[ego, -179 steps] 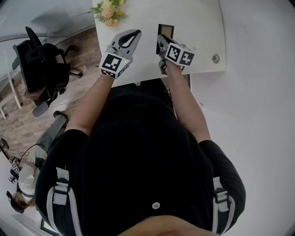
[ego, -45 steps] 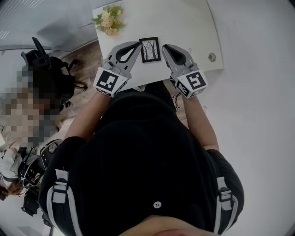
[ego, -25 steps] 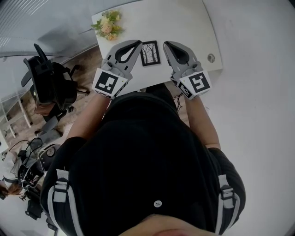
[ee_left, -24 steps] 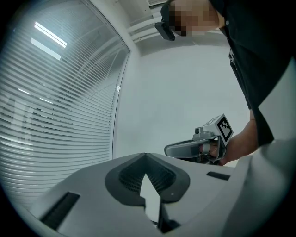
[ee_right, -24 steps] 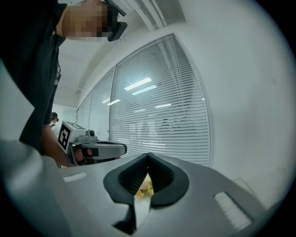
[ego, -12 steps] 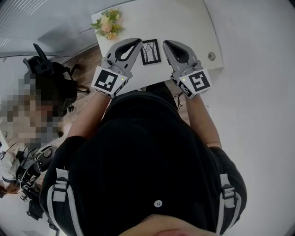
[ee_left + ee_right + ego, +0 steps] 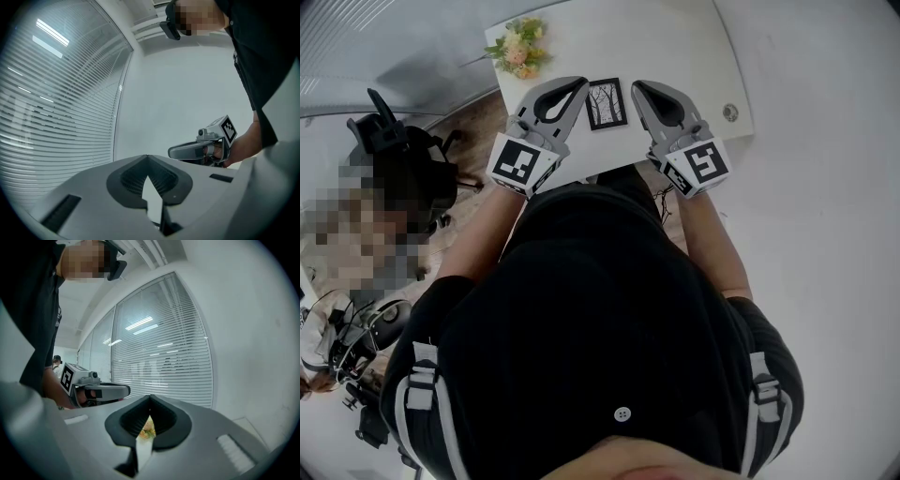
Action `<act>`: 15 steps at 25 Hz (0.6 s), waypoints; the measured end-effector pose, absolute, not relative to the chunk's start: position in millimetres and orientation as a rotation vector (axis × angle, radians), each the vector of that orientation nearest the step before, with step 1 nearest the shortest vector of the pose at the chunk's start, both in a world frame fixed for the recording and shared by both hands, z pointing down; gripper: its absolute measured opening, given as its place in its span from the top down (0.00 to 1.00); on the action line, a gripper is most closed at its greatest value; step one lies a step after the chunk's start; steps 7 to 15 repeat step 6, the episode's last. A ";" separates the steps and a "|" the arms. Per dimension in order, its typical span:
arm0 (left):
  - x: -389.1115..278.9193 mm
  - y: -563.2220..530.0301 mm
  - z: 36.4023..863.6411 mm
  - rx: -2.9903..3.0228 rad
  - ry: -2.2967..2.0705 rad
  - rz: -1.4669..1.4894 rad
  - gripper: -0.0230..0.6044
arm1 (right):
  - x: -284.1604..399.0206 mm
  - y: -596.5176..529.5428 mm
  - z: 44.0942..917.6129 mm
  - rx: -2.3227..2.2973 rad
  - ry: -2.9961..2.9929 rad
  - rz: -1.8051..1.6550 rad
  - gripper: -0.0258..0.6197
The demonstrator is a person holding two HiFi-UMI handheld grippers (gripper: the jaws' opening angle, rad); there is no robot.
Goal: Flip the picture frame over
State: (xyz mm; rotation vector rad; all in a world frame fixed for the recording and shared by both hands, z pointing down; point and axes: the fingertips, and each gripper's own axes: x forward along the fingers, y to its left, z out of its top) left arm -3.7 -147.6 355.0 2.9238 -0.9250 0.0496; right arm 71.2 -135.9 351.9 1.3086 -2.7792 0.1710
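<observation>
Picture frame (image 7: 607, 103): flat on white table (image 7: 694, 56), image side up, just between left gripper (image 7: 577, 85) and right gripper (image 7: 638, 88). Both jaw pairs closed, empty. Flip judged complete; only withdrawal left.

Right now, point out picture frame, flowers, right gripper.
picture frame (image 7: 607, 103), head view, middle of the print
flowers (image 7: 517, 45), head view, on the blooms
right gripper (image 7: 637, 87), head view, at its closed fingertips
</observation>
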 end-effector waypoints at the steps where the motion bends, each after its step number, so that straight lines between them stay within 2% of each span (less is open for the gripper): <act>1: -3.5 -147.4 355.1 2.923 -0.925 0.050 0.96 | 71.4 -135.5 352.2 1.309 -2.778 0.173 0.94; 15: -3.4 -148.5 357.4 2.923 -0.928 0.057 0.96 | 73.5 -136.7 353.7 1.315 -2.774 0.178 0.94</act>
